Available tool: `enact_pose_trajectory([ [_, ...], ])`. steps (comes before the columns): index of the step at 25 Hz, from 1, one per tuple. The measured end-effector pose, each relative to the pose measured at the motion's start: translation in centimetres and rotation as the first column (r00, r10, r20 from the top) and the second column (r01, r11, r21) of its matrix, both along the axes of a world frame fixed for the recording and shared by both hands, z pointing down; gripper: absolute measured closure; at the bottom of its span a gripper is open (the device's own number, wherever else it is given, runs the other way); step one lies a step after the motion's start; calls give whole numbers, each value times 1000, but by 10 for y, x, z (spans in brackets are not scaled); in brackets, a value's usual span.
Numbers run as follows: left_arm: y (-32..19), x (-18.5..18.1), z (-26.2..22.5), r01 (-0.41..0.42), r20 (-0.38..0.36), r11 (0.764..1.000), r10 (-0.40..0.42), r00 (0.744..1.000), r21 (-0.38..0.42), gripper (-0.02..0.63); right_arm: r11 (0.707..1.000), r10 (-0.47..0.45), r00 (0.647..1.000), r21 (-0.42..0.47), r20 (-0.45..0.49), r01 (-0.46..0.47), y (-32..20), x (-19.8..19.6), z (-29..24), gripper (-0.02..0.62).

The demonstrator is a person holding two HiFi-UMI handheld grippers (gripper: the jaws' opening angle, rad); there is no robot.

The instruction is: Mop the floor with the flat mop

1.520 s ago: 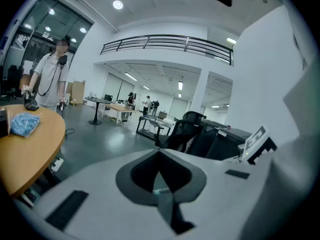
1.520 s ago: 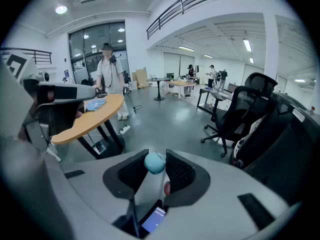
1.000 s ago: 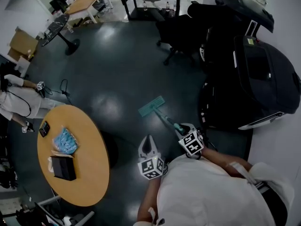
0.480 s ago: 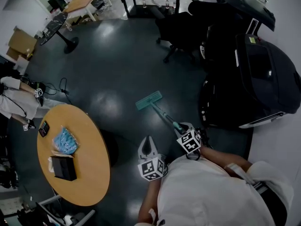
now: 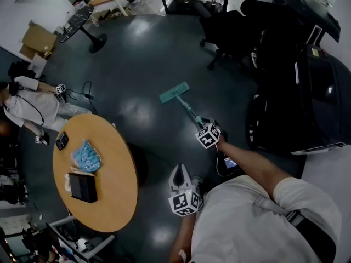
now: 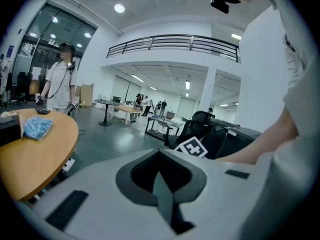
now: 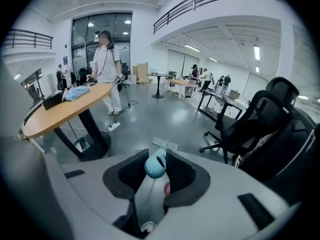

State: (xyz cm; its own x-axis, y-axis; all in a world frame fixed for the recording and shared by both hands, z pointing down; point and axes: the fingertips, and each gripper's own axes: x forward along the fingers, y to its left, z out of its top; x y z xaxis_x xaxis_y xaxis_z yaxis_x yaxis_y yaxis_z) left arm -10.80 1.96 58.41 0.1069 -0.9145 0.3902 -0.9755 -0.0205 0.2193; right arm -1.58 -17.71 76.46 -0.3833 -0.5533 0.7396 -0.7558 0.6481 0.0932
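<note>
The flat mop (image 5: 174, 92) lies with its pale green head flat on the dark, glossy floor (image 5: 131, 64), out in front of the person, between the round wooden table (image 5: 109, 201) and the black office chair (image 5: 230, 32). Its thin pole (image 5: 188, 109) slants up to the right gripper (image 5: 203, 125). In the right gripper view the jaws of that gripper (image 7: 156, 160) are clamped on the pole's upper end, with the rounded teal cap (image 7: 155, 166) sitting between the ribbed pads. The left gripper (image 5: 179, 174) hangs low near the person's body, well apart from the mop, and its own view (image 6: 161, 181) shows the jaws pressed together with nothing between them. The mop looks light and its pole stiff, but the head probably swivels at its joint. A round, smooth pole held only at the very top is likely to twist in the pads and gives little leverage (a push would be weak). A second hold lower on the pole, with the left gripper, would likely steady it.
</note>
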Motion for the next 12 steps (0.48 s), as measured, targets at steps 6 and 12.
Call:
enact_pose_trajectory([
  [6, 7, -12, -2, 51, -2, 999, -51, 999, -10, 601, 1000, 23, 999, -5, -30, -23, -46, -19, 22, 485],
  [12, 4, -15, -1, 54, -5, 999, -54, 999, 0, 601, 999, 24, 999, -30, -27, -25, -39, -20, 20, 485],
])
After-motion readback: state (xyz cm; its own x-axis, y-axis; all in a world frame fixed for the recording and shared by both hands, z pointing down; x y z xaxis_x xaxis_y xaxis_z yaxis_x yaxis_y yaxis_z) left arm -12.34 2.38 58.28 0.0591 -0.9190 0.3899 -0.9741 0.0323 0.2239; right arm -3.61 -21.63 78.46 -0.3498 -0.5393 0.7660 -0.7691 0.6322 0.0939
